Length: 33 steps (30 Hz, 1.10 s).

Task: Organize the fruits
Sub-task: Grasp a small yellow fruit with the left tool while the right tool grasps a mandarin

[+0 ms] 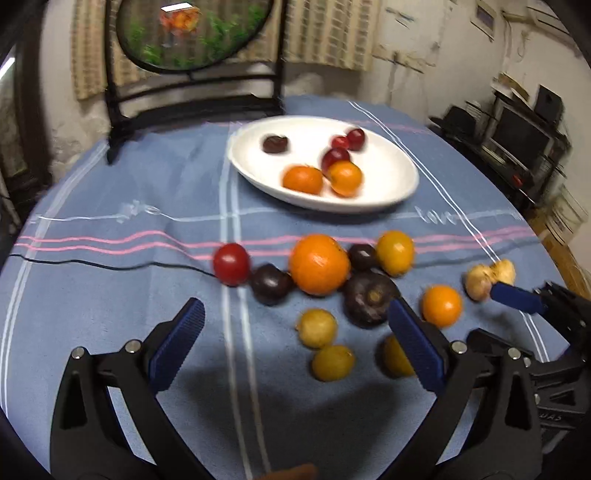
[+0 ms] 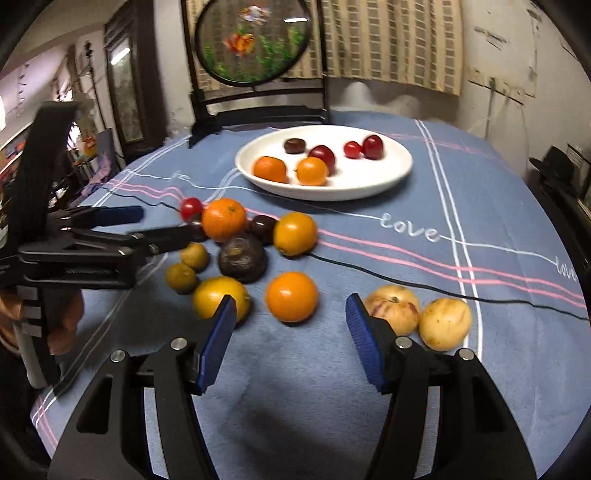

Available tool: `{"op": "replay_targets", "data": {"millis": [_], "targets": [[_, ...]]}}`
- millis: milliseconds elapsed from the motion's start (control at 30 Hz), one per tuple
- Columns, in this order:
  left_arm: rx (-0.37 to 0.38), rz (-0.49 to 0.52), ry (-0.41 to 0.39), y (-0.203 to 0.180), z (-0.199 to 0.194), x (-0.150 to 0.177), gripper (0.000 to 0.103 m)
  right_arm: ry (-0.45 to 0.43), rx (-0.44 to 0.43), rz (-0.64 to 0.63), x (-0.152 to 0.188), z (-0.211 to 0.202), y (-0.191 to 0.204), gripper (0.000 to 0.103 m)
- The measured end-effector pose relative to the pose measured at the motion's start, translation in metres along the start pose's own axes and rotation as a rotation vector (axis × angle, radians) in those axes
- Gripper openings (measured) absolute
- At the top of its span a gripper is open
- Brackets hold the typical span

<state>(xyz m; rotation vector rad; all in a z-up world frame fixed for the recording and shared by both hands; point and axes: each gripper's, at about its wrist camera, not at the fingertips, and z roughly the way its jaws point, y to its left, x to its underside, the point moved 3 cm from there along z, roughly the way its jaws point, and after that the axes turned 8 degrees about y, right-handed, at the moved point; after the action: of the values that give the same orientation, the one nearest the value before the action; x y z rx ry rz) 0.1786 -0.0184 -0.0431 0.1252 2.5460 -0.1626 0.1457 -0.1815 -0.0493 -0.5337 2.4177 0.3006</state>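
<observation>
A white plate point(image 1: 399, 184) point(image 2: 369, 188) at the back of the table holds two oranges, red fruits and a dark one. Loose fruit lies in front of it: a big orange point(image 1: 319, 264) point(image 2: 223, 218), a large dark fruit point(image 1: 369, 297) point(image 2: 242, 258), a red tomato point(image 1: 231, 264) point(image 2: 191, 207), small yellow fruits point(image 1: 317, 328) point(image 2: 194, 255), an orange point(image 1: 441, 305) point(image 2: 291, 296) and two pale yellow fruits point(image 2: 445, 323). My left gripper point(image 1: 295, 317) is open and empty above the small yellow fruits. My right gripper point(image 2: 291, 314) is open and empty, with the orange between its fingertips.
A blue striped cloth point(image 1: 110, 206) point(image 2: 480, 184) covers the round table. A dark wooden stand with a round painted screen point(image 1: 192, 33) point(image 2: 255, 40) stands at the back edge. A thin black cable point(image 1: 110, 264) point(image 2: 406, 280) runs across the cloth. Furniture lines the room's sides.
</observation>
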Motion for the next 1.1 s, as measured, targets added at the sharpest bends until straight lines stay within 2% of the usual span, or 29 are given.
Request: {"op": "replay_targets", "data": {"millis": [133,233,300,433,500,533,633,667,800,833,867,900,933,1100], "targets": [[0.002,0.053,0.042,-0.006,0.003,0.005,0.101,0.034,0.037,-0.035,0.003,0.01,0.005,0.062],[-0.007,0.073,0.023,-0.008,-0.004,0.009,0.101,0.045,0.042,-0.03,0.004,0.012,0.003,0.062],[0.02,0.091,0.018,-0.011,-0.006,0.012,0.101,0.048,0.041,-0.026,0.003,0.014,0.002,0.062],[0.018,0.112,0.092,-0.014,0.01,0.02,0.101,0.062,0.042,-0.014,0.005,0.017,0.0,0.062],[0.026,0.091,0.106,-0.009,0.013,0.021,0.1,0.073,0.042,0.0,0.005,0.019,-0.003,0.062],[0.028,0.082,0.11,-0.007,0.013,0.021,0.095,0.076,0.042,0.003,0.005,0.019,-0.004,0.062],[0.019,0.059,0.149,0.001,0.023,0.023,0.066,0.08,0.042,0.003,0.006,0.02,-0.004,0.062],[0.032,0.05,0.164,0.003,0.026,0.024,0.064,0.078,0.042,0.001,0.006,0.02,-0.004,0.062],[0.0,0.079,0.147,-0.002,0.028,0.025,0.062,0.074,0.046,-0.001,0.006,0.02,-0.004,0.062],[-0.006,0.091,0.135,-0.004,0.028,0.025,0.054,0.074,0.047,-0.002,0.006,0.02,-0.004,0.062],[-0.002,0.118,0.121,-0.01,0.027,0.026,0.035,0.073,0.047,-0.004,0.006,0.02,-0.004,0.062],[0.006,0.133,0.116,-0.014,0.026,0.026,0.029,0.072,0.047,-0.005,0.006,0.02,-0.003,0.062],[0.016,0.144,0.114,-0.017,0.025,0.027,0.025,0.067,0.049,-0.005,0.006,0.02,-0.003,0.062],[0.064,0.151,0.103,-0.022,0.02,0.025,0.025,0.065,0.053,0.01,0.006,0.023,-0.005,0.062]]}}
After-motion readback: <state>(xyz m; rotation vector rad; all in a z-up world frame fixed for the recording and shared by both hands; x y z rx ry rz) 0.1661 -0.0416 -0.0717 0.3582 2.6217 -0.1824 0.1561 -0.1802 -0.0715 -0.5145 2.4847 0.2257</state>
